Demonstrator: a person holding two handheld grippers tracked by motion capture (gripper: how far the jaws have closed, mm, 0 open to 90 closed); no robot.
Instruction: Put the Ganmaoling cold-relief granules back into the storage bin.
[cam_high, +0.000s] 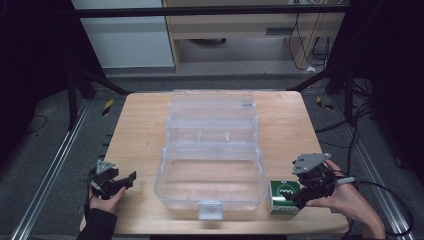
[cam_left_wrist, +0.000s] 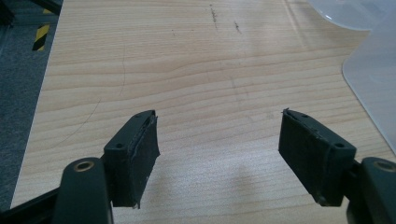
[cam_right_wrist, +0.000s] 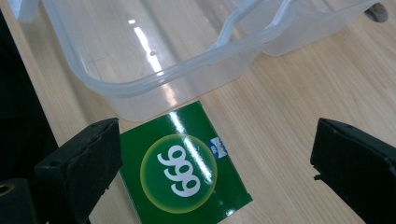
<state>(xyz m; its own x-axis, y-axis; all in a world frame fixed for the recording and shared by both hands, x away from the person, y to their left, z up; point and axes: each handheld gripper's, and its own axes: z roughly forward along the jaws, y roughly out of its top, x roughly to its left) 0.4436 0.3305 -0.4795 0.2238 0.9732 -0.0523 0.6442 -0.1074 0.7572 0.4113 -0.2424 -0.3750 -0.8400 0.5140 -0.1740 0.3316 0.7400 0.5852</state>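
1. From the high view, we see a wooden table (cam_high: 140, 145) with a clear plastic box (cam_high: 212, 155) in the middle, lid thrown open toward the far side and a latch tab at its near edge. At the lower left, a hand (cam_high: 102, 200) holds the left gripper (cam_high: 131, 177), which sits well apart from the box with its jaws pointing right, toward it. At the lower right, the other hand (cam_high: 345, 197) holds the right gripper (cam_high: 292, 200), grey plate on top, right at a small green carton (cam_high: 284, 196). That carton stands on the table just beside the box's near right corner.

2. Over to the left gripper view: we see the jaws spread wide, with bare wood grain between them. Nothing is pinched. A rounded edge of the clear box (cam_left_wrist: 373, 74) shows at the upper right.

3. Now the right gripper view: the jaws are spread wide here too, one on each side of the green carton (cam_right_wrist: 184, 170), which lies nearer the left jaw. Whether that jaw touches it, we cannot tell. The carton's top shows a pale circle with white numerals. Just beyond it, the box wall (cam_right_wrist: 154, 84) nearly meets the carton's far edge.
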